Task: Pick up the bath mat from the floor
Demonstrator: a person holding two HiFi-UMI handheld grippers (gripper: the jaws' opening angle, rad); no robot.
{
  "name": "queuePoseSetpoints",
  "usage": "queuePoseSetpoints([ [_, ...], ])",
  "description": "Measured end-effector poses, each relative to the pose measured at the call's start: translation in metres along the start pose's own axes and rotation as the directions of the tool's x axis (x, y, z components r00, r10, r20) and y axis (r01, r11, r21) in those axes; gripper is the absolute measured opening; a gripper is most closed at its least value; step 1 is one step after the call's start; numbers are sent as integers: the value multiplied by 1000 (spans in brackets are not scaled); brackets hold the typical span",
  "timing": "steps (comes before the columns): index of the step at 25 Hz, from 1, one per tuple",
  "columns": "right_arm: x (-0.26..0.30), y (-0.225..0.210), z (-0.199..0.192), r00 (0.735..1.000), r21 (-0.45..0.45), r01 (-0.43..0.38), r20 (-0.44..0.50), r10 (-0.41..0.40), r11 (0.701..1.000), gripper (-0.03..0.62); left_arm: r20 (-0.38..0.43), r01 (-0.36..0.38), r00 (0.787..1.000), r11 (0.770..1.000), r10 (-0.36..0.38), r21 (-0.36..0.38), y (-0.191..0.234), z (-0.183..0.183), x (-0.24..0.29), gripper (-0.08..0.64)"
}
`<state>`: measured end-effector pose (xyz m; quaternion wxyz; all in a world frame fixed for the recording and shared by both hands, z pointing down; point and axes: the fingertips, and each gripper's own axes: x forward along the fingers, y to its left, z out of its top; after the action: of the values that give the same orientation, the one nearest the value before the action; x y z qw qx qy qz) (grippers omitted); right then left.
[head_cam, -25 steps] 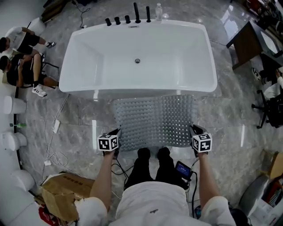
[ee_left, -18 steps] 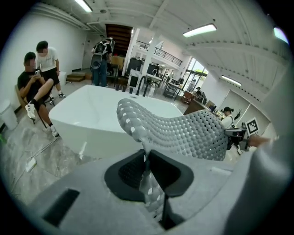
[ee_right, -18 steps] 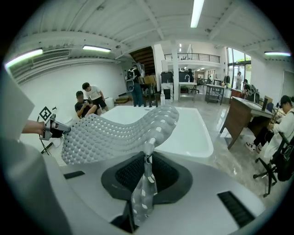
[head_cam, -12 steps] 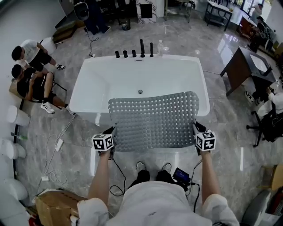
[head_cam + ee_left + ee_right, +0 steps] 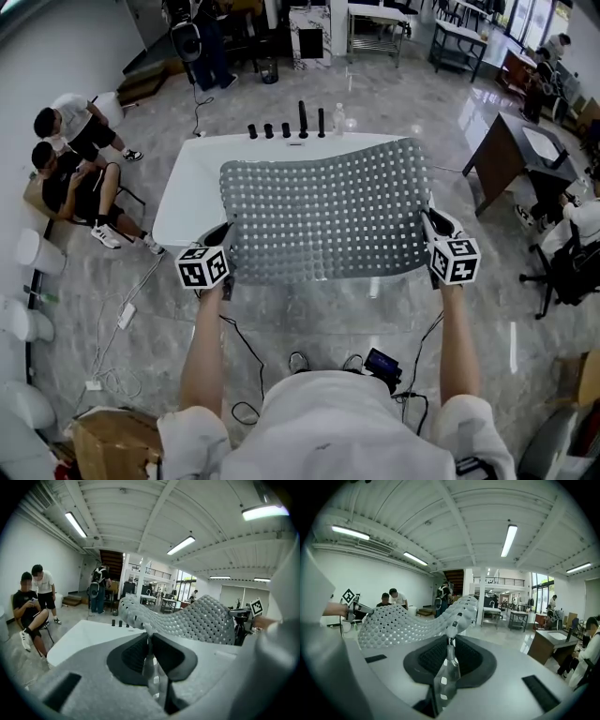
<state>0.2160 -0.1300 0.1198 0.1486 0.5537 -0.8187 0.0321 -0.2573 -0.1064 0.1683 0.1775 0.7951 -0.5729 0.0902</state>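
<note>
The grey perforated bath mat (image 5: 323, 214) hangs spread out in the air above the white bathtub (image 5: 184, 202), held by its two near corners. My left gripper (image 5: 221, 246) is shut on the mat's left corner, and the mat's edge (image 5: 151, 634) runs between its dark pads. My right gripper (image 5: 433, 232) is shut on the right corner, where a strip of mat (image 5: 448, 667) is pinched between the jaws. The mat (image 5: 408, 620) sags between the two grippers. It covers most of the tub from the head view.
Black taps (image 5: 286, 127) stand on the tub's far rim. Two people (image 5: 66, 155) are at the left by the wall. A dark desk (image 5: 520, 155) stands at the right. Cables (image 5: 239, 361) and a cardboard box (image 5: 108, 441) lie on the marble floor near my feet.
Both grippers have lifted the mat from low in front of the tub up to chest height, so it now spreads over the tub. The head view has tilted up toward the room.
</note>
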Motion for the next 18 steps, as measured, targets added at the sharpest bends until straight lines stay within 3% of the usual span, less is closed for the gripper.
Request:
queuePoseSetpoints([
  [9,-16,-18,120,976,-27,18,219,-12,999,54,217,-26,976,995,5,93,-3,132,-38,44],
  [18,-28,-23,197,930,-25,18,367,-8,1000,54,337,-70,941,991,29,112,18,198,-82,44],
])
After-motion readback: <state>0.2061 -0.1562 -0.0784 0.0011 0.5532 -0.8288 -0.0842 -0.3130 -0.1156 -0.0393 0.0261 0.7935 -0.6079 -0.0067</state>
